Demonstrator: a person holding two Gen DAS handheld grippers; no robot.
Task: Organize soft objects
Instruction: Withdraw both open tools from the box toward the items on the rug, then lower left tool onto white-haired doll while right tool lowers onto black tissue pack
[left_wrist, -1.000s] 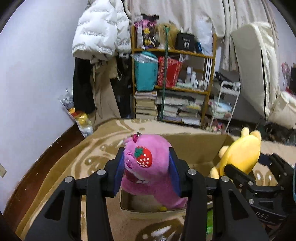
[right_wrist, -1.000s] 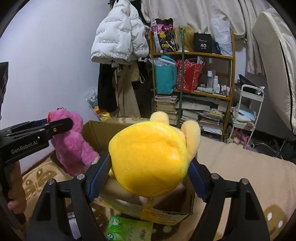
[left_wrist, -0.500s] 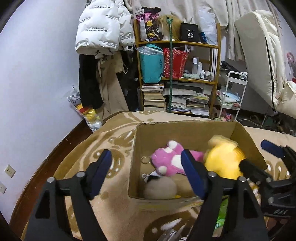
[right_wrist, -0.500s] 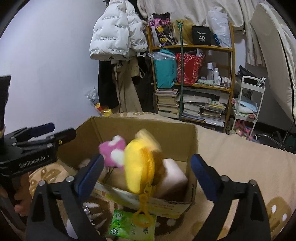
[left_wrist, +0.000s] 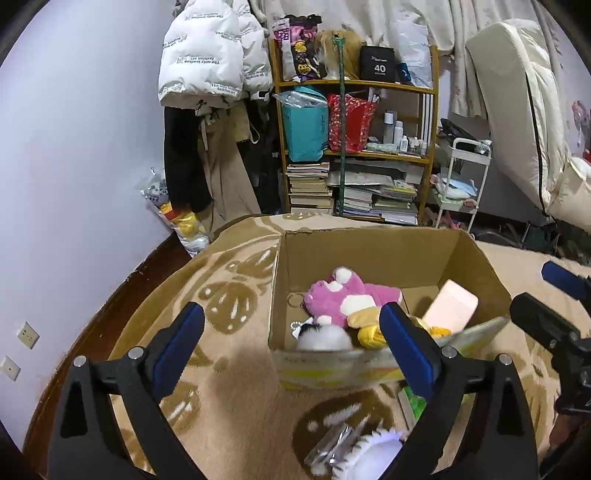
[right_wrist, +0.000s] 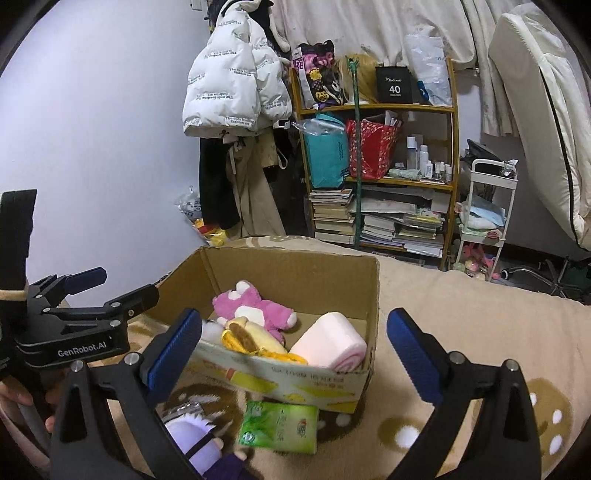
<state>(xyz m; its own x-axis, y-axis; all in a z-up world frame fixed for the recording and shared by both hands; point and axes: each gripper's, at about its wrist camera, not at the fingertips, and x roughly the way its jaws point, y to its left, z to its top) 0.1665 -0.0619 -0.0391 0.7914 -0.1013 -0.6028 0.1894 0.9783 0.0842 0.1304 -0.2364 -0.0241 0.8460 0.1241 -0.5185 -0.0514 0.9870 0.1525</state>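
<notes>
Both claws spread wide, nothing between the pads. Left gripper (left_wrist: 291, 332) hangs over the blanket (left_wrist: 236, 387) in front of the cardboard box (left_wrist: 369, 247); its right pad overlaps the box's near wall in the left wrist view. Right gripper (right_wrist: 293, 345) sits above the box's near edge, and the box opening shows between its fingers.

Soft stuff is in the box:
- pink plush (right_wrist: 255, 308), lying flat on the box floor, toward 11 o'clock inside the box in the right wrist view
- yellow plush (right_wrist: 251, 339), lying on its side against the near wall, touching the pink one at 5 o'clock of it
- pink-white roll (right_wrist: 328, 341), tilted in the near right corner, 3 o'clock of the yellow plush
- white fluffy thing (left_wrist: 323, 338) in the near left corner, partly hidden by the wall; can't tell what it is

Outside the box, on the blanket:
- green packet (right_wrist: 280, 426) lying flat just beside the near wall, 6 o'clock of the box
- purple-white plush (right_wrist: 192, 432) at 9 o'clock of the packet, partly behind the right gripper's left finger

Left gripper also shows in the right wrist view at 9 o'clock, its tips near the box's left wall.

Shelf (left_wrist: 354, 155) with books and bags stands at 12 o'clock behind the box, white jacket (left_wrist: 207, 55) hanging at 11.
</notes>
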